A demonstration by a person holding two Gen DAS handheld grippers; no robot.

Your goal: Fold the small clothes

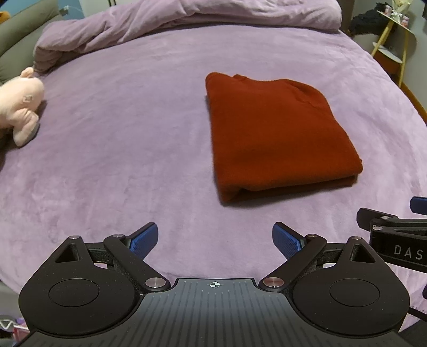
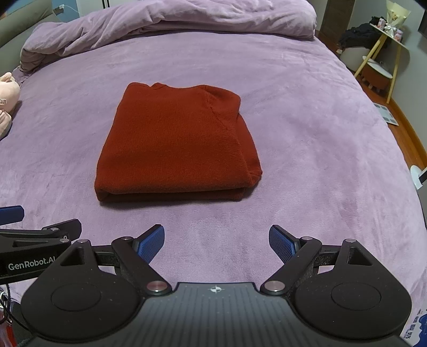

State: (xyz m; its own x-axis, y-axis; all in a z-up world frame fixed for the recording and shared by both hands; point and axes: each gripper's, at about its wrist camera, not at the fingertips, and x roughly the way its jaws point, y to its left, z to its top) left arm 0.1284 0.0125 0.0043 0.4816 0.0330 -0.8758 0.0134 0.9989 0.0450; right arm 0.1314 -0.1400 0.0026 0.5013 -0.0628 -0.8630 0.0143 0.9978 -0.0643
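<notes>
A dark red knit sweater [image 1: 280, 133] lies folded into a neat rectangle on the purple bed cover [image 1: 120, 160]; it also shows in the right wrist view [image 2: 176, 144]. My left gripper [image 1: 214, 240] is open and empty, held back from the sweater's near edge, with the sweater ahead and to its right. My right gripper [image 2: 216, 243] is open and empty, short of the sweater's near fold, which lies ahead and slightly left. Each gripper shows at the other view's edge, the right one [image 1: 395, 235] and the left one [image 2: 34, 240].
A bunched purple duvet [image 2: 165, 24] lies across the far end of the bed. A pink plush toy [image 1: 21, 104] sits at the left edge. A yellow-legged side table [image 2: 379, 61] and wooden floor are beyond the bed's right side.
</notes>
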